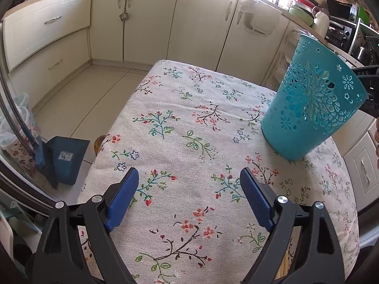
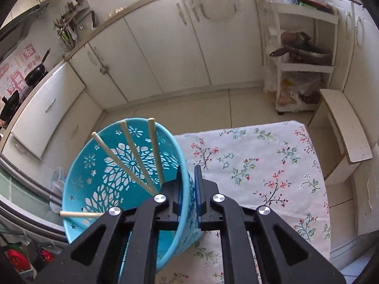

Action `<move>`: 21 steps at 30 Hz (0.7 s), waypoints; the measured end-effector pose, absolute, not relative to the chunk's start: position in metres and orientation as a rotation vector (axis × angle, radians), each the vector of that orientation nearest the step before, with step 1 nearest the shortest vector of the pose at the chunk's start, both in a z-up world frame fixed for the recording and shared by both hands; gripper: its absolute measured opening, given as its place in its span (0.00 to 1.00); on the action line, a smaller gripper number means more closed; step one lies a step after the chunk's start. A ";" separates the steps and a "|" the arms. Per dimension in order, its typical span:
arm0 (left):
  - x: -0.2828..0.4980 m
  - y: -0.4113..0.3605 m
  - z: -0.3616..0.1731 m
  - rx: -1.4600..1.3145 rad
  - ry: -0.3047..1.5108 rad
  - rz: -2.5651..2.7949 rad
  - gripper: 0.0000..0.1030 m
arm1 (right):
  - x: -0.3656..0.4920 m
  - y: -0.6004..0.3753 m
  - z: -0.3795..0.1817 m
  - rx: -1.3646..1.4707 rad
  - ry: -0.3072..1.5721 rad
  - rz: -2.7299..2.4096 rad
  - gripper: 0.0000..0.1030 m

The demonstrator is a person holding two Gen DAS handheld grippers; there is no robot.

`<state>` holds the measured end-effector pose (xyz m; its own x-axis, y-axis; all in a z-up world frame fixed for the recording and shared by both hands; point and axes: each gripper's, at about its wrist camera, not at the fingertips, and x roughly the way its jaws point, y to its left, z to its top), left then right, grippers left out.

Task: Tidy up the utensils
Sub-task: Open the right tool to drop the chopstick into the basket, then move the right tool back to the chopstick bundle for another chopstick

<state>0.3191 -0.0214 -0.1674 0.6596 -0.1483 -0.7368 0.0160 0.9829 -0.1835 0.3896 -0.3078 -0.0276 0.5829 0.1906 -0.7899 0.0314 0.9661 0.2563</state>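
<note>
A teal perforated basket (image 2: pixel 123 165) leans tilted on the floral tablecloth (image 2: pixel 255 161), and several pale wooden chopsticks (image 2: pixel 132 156) fan out inside it. My right gripper (image 2: pixel 188 179) is shut on the basket's wall, one finger inside the rim and one outside. In the left wrist view the same basket (image 1: pixel 312 104) tips over the table's right side, with only its lower edge on the cloth. My left gripper (image 1: pixel 189 177) hovers open over the tablecloth (image 1: pixel 180 127) with nothing between its blue pads (image 1: pixel 128 189), well to the left of the basket.
Cream kitchen cabinets (image 1: pixel 146 23) ring the tiled floor. A blue dustpan (image 1: pixel 64 158) and a floral bin (image 1: pixel 16 137) stand left of the table. A white shelf cart (image 2: pixel 300 66) and a low cream bench (image 2: pixel 343 123) stand beyond the table's far right corner.
</note>
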 end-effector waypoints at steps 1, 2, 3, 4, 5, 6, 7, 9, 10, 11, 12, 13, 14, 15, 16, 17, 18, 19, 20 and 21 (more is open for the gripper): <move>0.319 -0.021 -0.168 -0.167 0.846 -0.094 0.81 | 0.389 -0.305 -0.028 0.246 0.963 0.101 0.09; 0.319 -0.020 -0.167 -0.170 0.845 -0.094 0.81 | 0.388 -0.304 -0.027 0.237 0.982 0.109 0.09; 0.319 -0.020 -0.167 -0.173 0.844 -0.094 0.81 | 0.387 -0.302 -0.026 0.233 0.996 0.114 0.09; 0.319 -0.019 -0.167 -0.177 0.843 -0.094 0.81 | 0.384 -0.300 -0.025 0.225 1.008 0.115 0.09; 0.319 -0.018 -0.167 -0.181 0.843 -0.094 0.81 | 0.380 -0.297 -0.023 0.214 1.012 0.115 0.09; 0.319 -0.018 -0.167 -0.185 0.843 -0.094 0.81 | 0.377 -0.296 -0.023 0.208 1.016 0.118 0.09; 0.319 -0.017 -0.167 -0.188 0.843 -0.093 0.81 | 0.369 -0.292 -0.023 0.209 1.019 0.127 0.09; 0.319 -0.016 -0.167 -0.194 0.842 -0.092 0.81 | 0.360 -0.290 -0.025 0.216 1.022 0.141 0.09; 0.319 -0.016 -0.167 -0.196 0.841 -0.092 0.81 | 0.352 -0.287 -0.027 0.225 1.020 0.152 0.09; 0.319 -0.016 -0.167 -0.196 0.841 -0.092 0.81 | 0.344 -0.285 -0.029 0.233 1.015 0.159 0.09; 0.318 -0.016 -0.167 -0.196 0.840 -0.092 0.81 | 0.340 -0.284 -0.030 0.239 1.011 0.162 0.09; 0.318 -0.016 -0.167 -0.195 0.839 -0.091 0.81 | 0.332 -0.281 -0.032 0.248 1.001 0.164 0.09; 0.318 -0.016 -0.167 -0.193 0.838 -0.091 0.81 | 0.327 -0.279 -0.032 0.247 0.993 0.168 0.09; 0.317 -0.016 -0.167 -0.191 0.837 -0.091 0.81 | 0.321 -0.277 -0.033 0.244 0.980 0.169 0.09; 0.317 -0.017 -0.167 -0.189 0.837 -0.090 0.81 | 0.318 -0.276 -0.032 0.243 0.972 0.170 0.10; 0.317 -0.017 -0.167 -0.185 0.836 -0.091 0.81 | 0.317 -0.276 -0.031 0.248 0.966 0.174 0.11; 0.317 -0.018 -0.167 -0.181 0.837 -0.091 0.82 | 0.315 -0.277 -0.029 0.261 0.952 0.177 0.12; 0.317 -0.019 -0.167 -0.177 0.838 -0.091 0.82 | 0.313 -0.279 -0.026 0.266 0.935 0.173 0.19; 0.317 -0.020 -0.167 -0.172 0.840 -0.090 0.82 | 0.310 -0.281 -0.020 0.267 0.909 0.159 0.42; 0.318 -0.020 -0.167 -0.169 0.842 -0.090 0.82 | 0.305 -0.284 -0.010 0.270 0.862 0.144 0.51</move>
